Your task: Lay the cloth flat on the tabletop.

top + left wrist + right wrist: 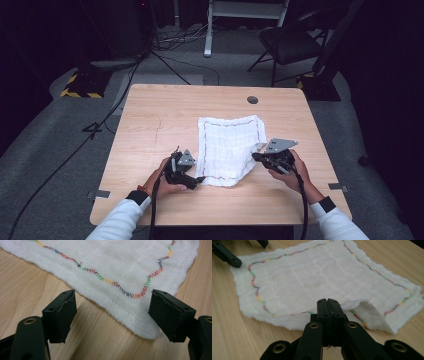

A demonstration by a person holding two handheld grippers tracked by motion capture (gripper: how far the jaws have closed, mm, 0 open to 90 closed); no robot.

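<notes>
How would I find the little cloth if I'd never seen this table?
Look at the wooden table in the dark room. Near its middle, toward the person's side, lies a white cloth, between the left hand-held gripper and the right hand-held gripper. Rainbow zigzag stitching runs around its border.

I find nothing to read here: no words, labels, brand marks or numbers on anything around me. The white cloth (230, 149) in front of me carries only a zigzag border of many-coloured stitching, no lettering. The yellow-and-black hazard stripes (79, 93) on the floor beyond the table's far left corner bear no text.
</notes>
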